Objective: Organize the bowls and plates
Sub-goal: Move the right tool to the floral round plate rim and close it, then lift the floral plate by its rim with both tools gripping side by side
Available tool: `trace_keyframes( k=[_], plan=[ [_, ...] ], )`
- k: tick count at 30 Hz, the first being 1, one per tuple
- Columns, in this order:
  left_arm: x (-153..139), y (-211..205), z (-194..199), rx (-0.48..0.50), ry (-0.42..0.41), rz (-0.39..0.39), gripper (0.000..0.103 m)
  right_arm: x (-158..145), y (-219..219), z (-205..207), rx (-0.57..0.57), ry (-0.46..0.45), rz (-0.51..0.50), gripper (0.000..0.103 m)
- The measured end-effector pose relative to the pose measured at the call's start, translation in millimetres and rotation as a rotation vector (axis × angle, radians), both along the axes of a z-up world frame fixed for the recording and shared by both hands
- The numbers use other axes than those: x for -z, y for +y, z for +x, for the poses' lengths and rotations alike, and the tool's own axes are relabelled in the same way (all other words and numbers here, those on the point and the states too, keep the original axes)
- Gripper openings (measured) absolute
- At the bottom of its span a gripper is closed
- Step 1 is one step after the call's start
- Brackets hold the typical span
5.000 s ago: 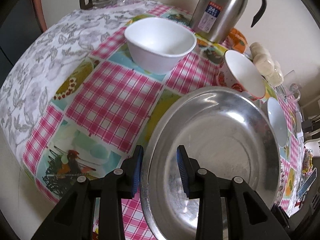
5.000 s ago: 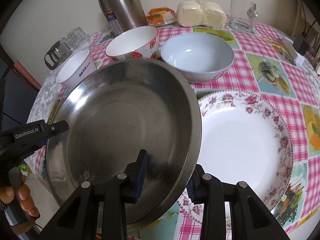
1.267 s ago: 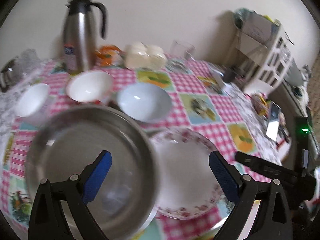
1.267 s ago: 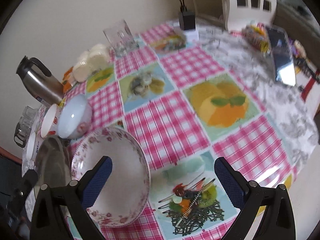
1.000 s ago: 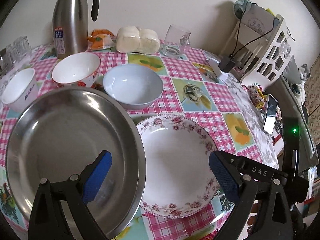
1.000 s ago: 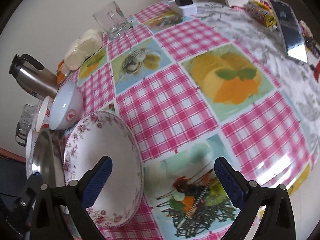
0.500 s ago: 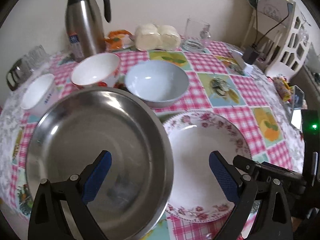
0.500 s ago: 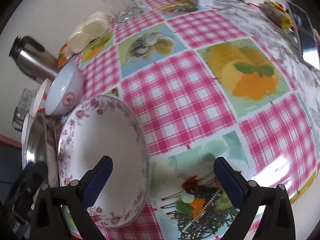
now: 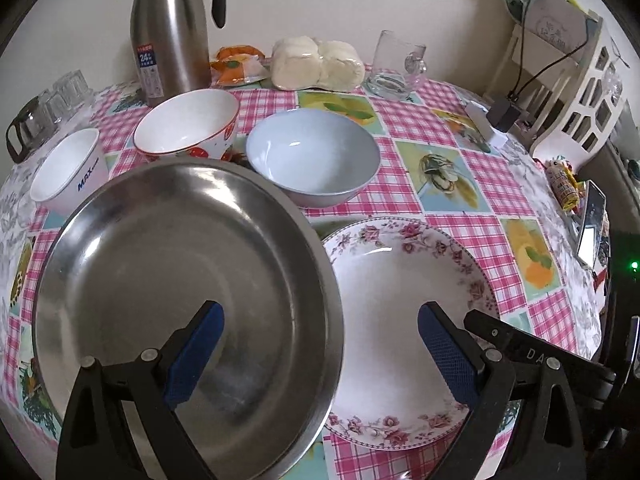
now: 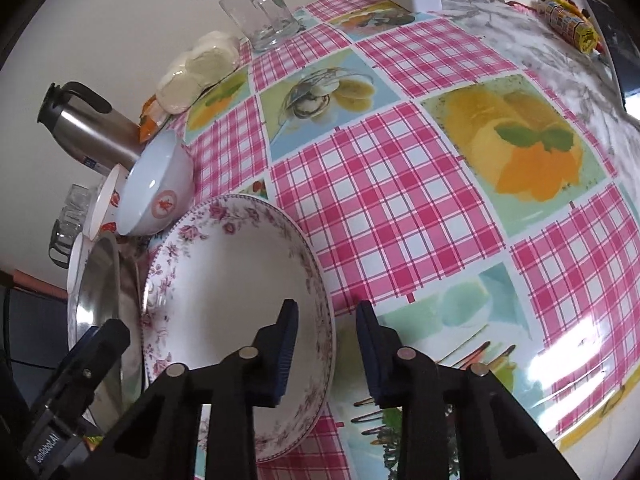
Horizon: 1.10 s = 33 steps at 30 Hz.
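A steel plate (image 9: pixel 176 292) lies at the table's front left, beside a floral-rimmed white plate (image 9: pixel 404 304). My left gripper (image 9: pixel 320 344) is wide open above where they meet. My right gripper (image 10: pixel 326 350) has its jaws partly closed astride the floral plate's (image 10: pixel 232 280) right rim, one inside, one outside; contact is unclear. Behind stand a pale blue bowl (image 9: pixel 312 160), a strawberry-pattern bowl (image 9: pixel 188 128) and a white MAX bowl (image 9: pixel 66 168).
A steel thermos (image 9: pixel 170 32), bagged buns (image 9: pixel 316 64), a glass mug (image 9: pixel 396 66) and glasses (image 9: pixel 52 104) line the wall. A phone (image 9: pixel 590 224), a charger (image 9: pixel 502 114) and a white rack (image 9: pixel 572 80) stand at the right. The front edge is close.
Five seconds ago both grippers held the steel plate; it now lies on the table. In the last half second my right gripper narrowed around the floral plate's rim. The left gripper stays wide open.
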<state>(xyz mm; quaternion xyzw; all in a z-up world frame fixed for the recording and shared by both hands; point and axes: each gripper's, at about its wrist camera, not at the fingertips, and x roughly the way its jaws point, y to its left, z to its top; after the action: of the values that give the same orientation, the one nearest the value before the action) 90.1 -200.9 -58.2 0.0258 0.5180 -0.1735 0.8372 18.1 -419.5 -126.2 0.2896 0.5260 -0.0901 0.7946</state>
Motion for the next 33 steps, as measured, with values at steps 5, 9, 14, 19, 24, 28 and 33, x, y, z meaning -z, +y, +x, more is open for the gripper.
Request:
trace_keyframes(
  k=[5, 9, 14, 19, 24, 28, 33],
  plan=[
    [1.5, 5.1, 3.8, -0.017, 0.011, -0.006, 0.087, 1.9, 6.6, 5.1, -0.034, -0.002, -0.011, 0.019],
    [1.3, 7.1, 4.7, -0.026, 0.013, 0.001, 0.077, 1.4, 4.7, 3.8, 0.003, -0.006, -0.019, 0.016],
    [-6.3, 5.9, 3.5, -0.01, 0.003, -0.02, 0.068, -3.6, -1.5, 0.3, 0.035, 0.006, -0.072, 0.016],
    [-16.7, -5.1, 0.4, 0.035, -0.003, -0.042, 0.067, -6.0, -12.3, -5.5, 0.073, 0.012, -0.078, 0.016],
    [-20.6, -22.1, -2.9, 0.089, 0.039, -0.085, 0.067, -9.5, -27.4, -11.8, 0.137, 0.039, -0.146, 0.016],
    [-13.6, -39.3, -6.7, 0.122, 0.095, -0.119, 0.067, -7.6, -43.1, -18.4, 0.187, 0.037, -0.111, 0.016],
    [-0.1, -58.7, -6.8, 0.143, 0.15, -0.113, 0.067, -7.8, -52.0, -21.4, 0.208, 0.039, -0.131, 0.016]
  ],
)
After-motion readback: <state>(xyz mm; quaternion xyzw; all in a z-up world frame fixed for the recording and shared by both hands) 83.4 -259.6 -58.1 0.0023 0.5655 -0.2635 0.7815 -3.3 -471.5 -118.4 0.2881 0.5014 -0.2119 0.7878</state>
